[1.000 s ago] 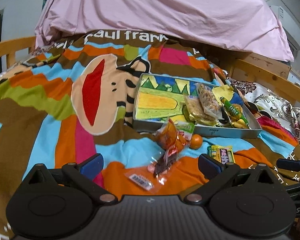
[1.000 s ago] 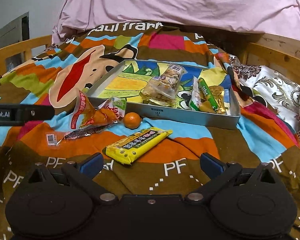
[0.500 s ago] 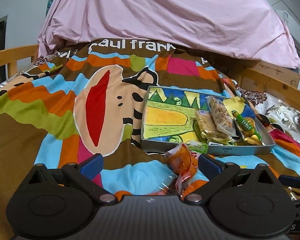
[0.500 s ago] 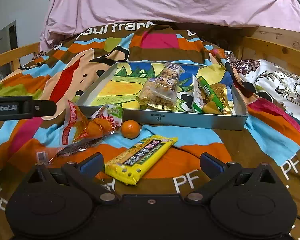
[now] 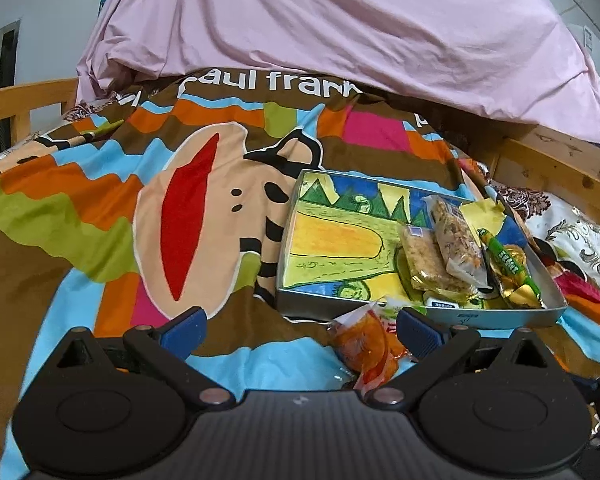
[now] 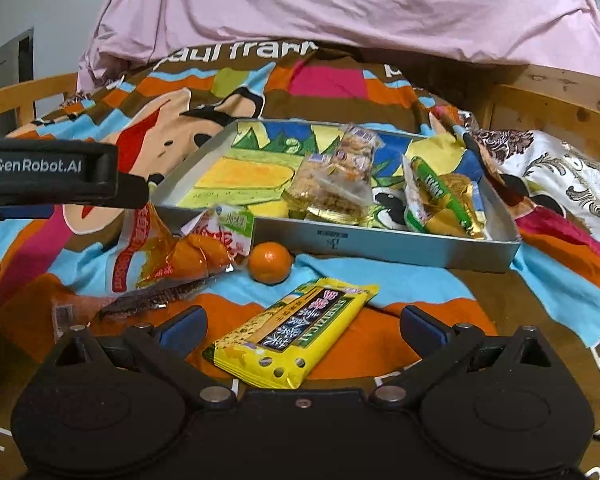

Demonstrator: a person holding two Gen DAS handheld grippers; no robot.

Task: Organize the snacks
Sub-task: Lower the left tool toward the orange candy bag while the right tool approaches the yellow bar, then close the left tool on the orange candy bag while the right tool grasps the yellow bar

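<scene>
Nearest the right gripper (image 6: 302, 326), its jaws spread wide and empty, lies the yellow snack bar (image 6: 296, 334) on the blanket (image 6: 400, 280). The left gripper (image 5: 300, 326) is also released, the orange snack packet (image 5: 366, 346) just inside its right finger. Closing squarely on the packet's crinkled body, not its loose edge, should hold best. Beyond sit a mandarin (image 6: 269, 262) and the tin tray (image 6: 400, 246), snacks crowding its right end.

Wooden bed frame (image 6: 556, 104), colourful cartoon blanket (image 5: 100, 216), pink sheet (image 5: 340, 24) heaped behind, pale wall (image 5: 40, 0).
</scene>
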